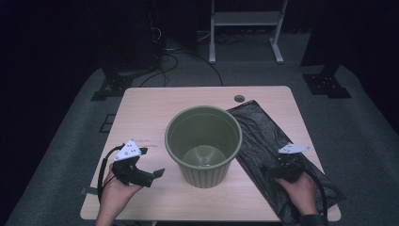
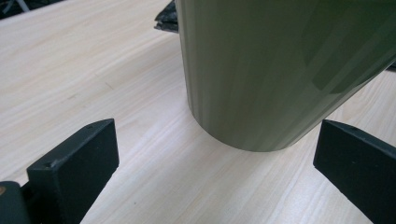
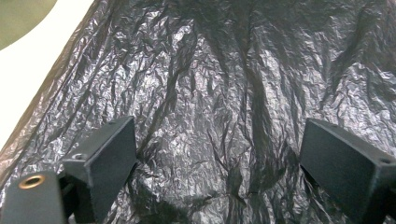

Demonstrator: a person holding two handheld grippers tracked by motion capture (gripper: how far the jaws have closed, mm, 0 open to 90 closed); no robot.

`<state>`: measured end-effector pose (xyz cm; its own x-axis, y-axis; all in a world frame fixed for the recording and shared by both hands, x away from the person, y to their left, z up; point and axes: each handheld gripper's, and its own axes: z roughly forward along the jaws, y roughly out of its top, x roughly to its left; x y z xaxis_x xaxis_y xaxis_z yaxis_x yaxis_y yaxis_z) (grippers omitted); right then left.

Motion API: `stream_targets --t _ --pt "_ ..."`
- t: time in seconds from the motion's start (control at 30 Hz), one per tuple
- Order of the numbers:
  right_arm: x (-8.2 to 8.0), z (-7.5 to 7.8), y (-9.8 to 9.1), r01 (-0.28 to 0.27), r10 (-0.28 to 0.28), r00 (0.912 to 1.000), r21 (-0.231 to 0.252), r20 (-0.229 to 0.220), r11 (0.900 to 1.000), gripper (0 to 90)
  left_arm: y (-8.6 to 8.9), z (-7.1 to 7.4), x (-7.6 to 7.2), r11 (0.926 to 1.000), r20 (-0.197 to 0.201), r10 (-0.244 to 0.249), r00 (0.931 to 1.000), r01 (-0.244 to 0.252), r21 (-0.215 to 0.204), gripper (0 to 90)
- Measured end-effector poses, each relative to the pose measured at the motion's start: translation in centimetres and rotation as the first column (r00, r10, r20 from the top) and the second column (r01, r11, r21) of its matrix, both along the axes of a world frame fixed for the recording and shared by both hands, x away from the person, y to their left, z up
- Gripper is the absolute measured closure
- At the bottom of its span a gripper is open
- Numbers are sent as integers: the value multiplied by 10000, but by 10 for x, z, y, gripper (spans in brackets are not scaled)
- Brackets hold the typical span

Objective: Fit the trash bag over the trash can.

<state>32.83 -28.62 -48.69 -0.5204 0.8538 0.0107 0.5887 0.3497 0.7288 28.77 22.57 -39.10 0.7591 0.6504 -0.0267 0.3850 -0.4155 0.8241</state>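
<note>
High view: green bin [image 1: 203, 146] upright mid-counter [image 1: 150, 108], between both grippers.
Bag [image 1: 273, 141]: flat, long axis running diagonally away.
Left gripper [image 1: 157, 173]: fingers apart, empty.
Right gripper [image 1: 268, 170]: fingers apart over bag.

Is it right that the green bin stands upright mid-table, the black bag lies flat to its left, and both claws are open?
Not quite: the black bag lies flat to the right of the green bin, as the high view shows. The bin does stand upright mid-table, and the left claw and right claw are open.

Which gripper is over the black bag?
The right gripper, hovering open above the crinkly black bag. The left gripper faces the green bin instead.
</note>
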Motion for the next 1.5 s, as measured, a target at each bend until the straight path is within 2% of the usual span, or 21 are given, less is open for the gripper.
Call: stream_targets --t 0.27,0.43,0.57,0.67,0.77,0.83,0.93,1.0,1.1,1.2,1.27,1.33,1.4,1.5 --pt "0 0 0 1 -1 10000 9 -5 10000 101 -6 -26 9 10000 -365 20 9993 -18 39 0" --pt "0 0 0 18 -18 10000 4 0 10000 102 -9 -44 16 9998 -404 71 9992 -63 204 0" --pt "0 0 0 22 -22 10000 3 0 10000 102 -12 -62 23 9997 -584 1 9983 13 233 0" --pt "0 0 0 14 -14 10000 3 -3 10000 101 -13 -70 26 9994 -634 -28 9980 51 352 0" --pt "0 0 0 -11 11 10000 5 -1 10000 101 -14 -78 29 9965 -676 -42 9977 98 833 0" --pt "0 0 0 -11 11 10000 10 2 10000 116 -13 -81 31 9955 -724 28 9974 40 944 0" --pt "-2 1 0 -53 51 9999 102 123 9999 210 -10 -86 34 9929 -775 72 9970 21 1190 0" --pt "-3 2 1 57 -60 9998 164 204 9998 371 -9 -89 35 9927 -822 64 9966 35 1204 0" --pt "-5 5 4 194 -196 9997 151 143 9997 559 -7 -92 36 9912 -874 52 9962 64 1320 0" --pt "-6 7 7 -86 84 9999 126 118 9999 750 -8 -92 37 9896 -864 53 9962 73 1440 0" --pt "-7 7 9 -167 165 9998 97 112 9998 828 -9 -92 37 9874 -841 15 9965 119 1579 0" --pt "-8 7 12 -103 102 9999 98 81 9999 885 -9 -92 37 9875 -845 4 9964 129 1568 0" --pt "-8 7 14 -117 116 9999 66 115 9999 893 -9 -92 37 9875 -851 3 9964 131 1568 0" --pt "-8 7 17 -184 187 9998 401 -79 9990 896 -9 -92 37 9875 -852 9 9964 126 1574 0"
